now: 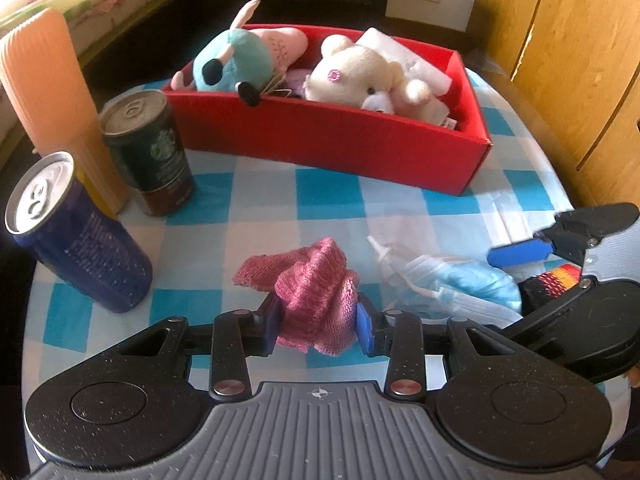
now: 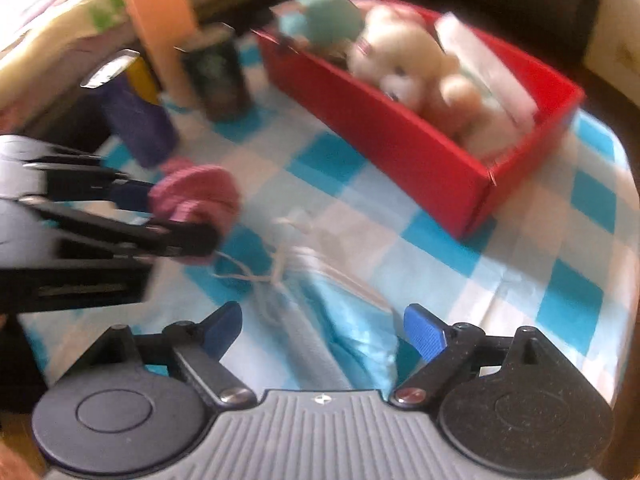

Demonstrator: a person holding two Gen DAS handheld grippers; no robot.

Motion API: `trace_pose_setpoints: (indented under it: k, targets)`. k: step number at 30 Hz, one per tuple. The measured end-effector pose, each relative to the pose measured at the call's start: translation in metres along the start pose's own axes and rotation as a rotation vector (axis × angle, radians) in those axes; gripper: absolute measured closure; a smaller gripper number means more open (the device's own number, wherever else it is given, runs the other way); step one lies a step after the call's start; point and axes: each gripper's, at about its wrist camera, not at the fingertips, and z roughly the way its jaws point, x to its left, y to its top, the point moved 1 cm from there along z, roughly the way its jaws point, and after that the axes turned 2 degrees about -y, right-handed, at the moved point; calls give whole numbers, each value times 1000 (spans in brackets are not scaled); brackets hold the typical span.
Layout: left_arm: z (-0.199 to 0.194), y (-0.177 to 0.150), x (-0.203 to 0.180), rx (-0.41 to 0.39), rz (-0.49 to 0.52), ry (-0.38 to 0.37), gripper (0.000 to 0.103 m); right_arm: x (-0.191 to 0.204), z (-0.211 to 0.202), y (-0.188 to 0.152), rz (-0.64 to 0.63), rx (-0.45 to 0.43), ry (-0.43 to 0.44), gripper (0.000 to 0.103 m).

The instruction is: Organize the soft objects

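Two soft toys (image 1: 352, 72) already lie in the red box (image 1: 328, 148) at the top of the frame, the left claw (image 1: 320, 320) is clamped on the pink knitted cloth (image 1: 316, 288) low in the middle, and the right claw (image 2: 324, 334) stands apart over the blue face mask (image 2: 340, 320) left on the checked surface (image 1: 256, 208).

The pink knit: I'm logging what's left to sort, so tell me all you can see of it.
The pink knit is a small crumpled piece of ribbed, wool-like fabric in mottled rose and magenta. It is bunched and folded, one flap trailing leftward. The left gripper is shut on it, blue pads pressing both sides. Whether it clears the checked cloth is unclear. It sits in front of the red box, beside the face mask.
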Motion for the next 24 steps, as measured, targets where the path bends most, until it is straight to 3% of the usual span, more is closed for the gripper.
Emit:
trace_pose_setpoints:
  k: [2,5,11,12,14,15,16,17,18,21,24]
  targets:
    - [5,1,2,10,-4,-9,57,-3,1,-3,10,4,-17,38]
    - [11,4,8,18,-50,-31,34,-3,1,-5,13,-2,-25,38]
    - [25,7,3,17,-26,52,29,0,-2,-2,-10,-23,-44,38]
    - [29,7,4,17,-32,62,29,1,-2,-3,-18,-31,-56,44]
    - [39,5,7,47,-54,66,33,-2,-1,-4,-11,-27,-58,57]
    - [39,4,7,38,-51,69,40,-3,-1,-4,-9,-26,-75,73]
    - [37,3,5,40,-38,64,47,-7,-3,-5,3,-26,-76,80]
    - [34,4,3,43,-30,45,61,-14,-6,-6,46,-18,-45,84]
    - [31,4,2,46,-30,30,62,-19,-9,-6,78,-15,-21,88]
    - [27,0,3,72,-56,-21,65,-26,-19,-6,135,-42,10,89]
    - [19,1,2,63,-51,-24,65,-31,-30,-3,186,-77,55,90]
